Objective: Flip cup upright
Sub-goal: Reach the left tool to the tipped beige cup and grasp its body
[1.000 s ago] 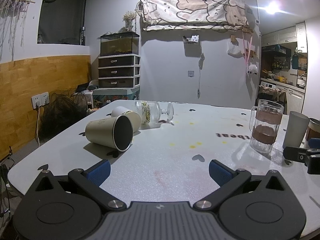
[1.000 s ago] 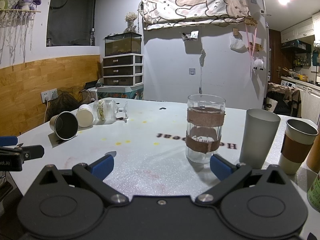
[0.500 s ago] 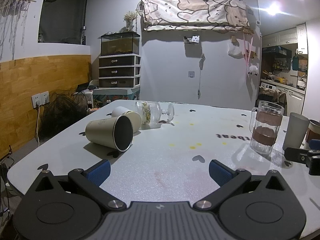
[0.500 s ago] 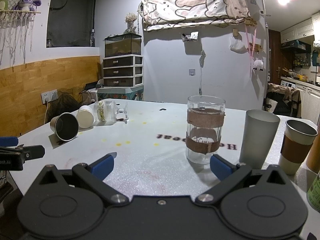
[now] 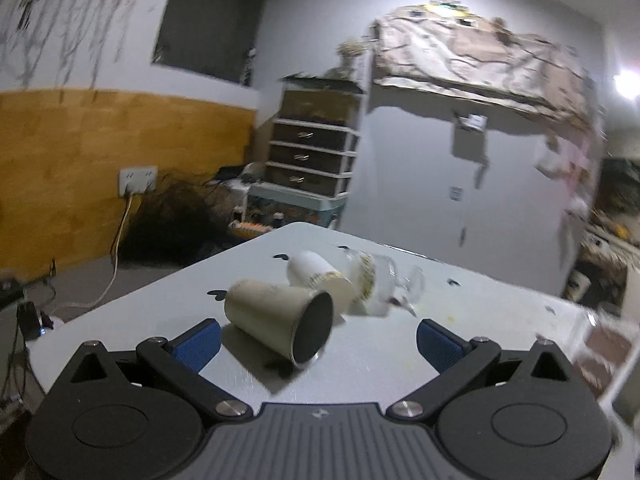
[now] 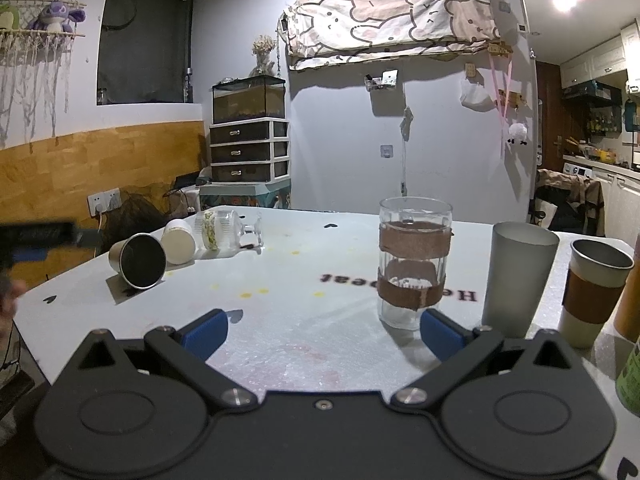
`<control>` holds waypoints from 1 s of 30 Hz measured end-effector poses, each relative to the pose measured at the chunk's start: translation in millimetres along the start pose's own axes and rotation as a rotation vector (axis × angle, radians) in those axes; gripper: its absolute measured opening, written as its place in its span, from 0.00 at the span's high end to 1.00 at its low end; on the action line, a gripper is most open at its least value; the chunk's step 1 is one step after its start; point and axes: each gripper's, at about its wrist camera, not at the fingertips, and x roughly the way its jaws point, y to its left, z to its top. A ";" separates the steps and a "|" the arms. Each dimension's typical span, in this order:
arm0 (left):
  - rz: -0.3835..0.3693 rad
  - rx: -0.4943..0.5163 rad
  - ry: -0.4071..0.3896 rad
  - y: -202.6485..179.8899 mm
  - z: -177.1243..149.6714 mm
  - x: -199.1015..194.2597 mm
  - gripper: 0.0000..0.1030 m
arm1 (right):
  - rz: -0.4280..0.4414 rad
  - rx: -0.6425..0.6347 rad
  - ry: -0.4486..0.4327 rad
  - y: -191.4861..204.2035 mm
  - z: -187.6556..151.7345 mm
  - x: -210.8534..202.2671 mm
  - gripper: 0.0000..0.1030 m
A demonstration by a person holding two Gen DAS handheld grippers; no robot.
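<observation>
A beige cup with a dark steel inside (image 5: 280,320) lies on its side on the white table (image 5: 380,364), mouth towards me. It also shows in the right wrist view (image 6: 138,260). My left gripper (image 5: 316,344) is open, raised and tilted just in front of it, its blue pads either side of the cup's mouth end. A white paper cup (image 5: 320,276) and a stemmed glass (image 5: 380,284) lie on their sides just behind. My right gripper (image 6: 320,330) is open and empty above the table's near part.
A glass mug with brown bands (image 6: 414,264), a grey tumbler (image 6: 516,276) and a steel cup with a brown sleeve (image 6: 596,284) stand upright at the right. The table's left edge (image 5: 120,304) drops off close to the lying cups.
My left gripper has moved forward and left, tilting, and now sits close to the lying beige cup. The view is blurred from motion. The right gripper has not moved.
</observation>
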 end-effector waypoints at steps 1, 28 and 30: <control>0.007 -0.026 0.008 2.1 5.4 7.4 0.01 | 0.005 -0.006 -0.005 2.9 -2.1 -3.1 0.00; 0.250 -0.441 0.297 37.6 37.0 163.5 0.20 | -0.006 0.008 0.007 -4.6 -14.2 -14.1 0.00; 0.237 -0.442 0.301 37.7 35.4 158.6 0.22 | -0.007 0.008 0.007 -4.6 -14.2 -14.0 0.00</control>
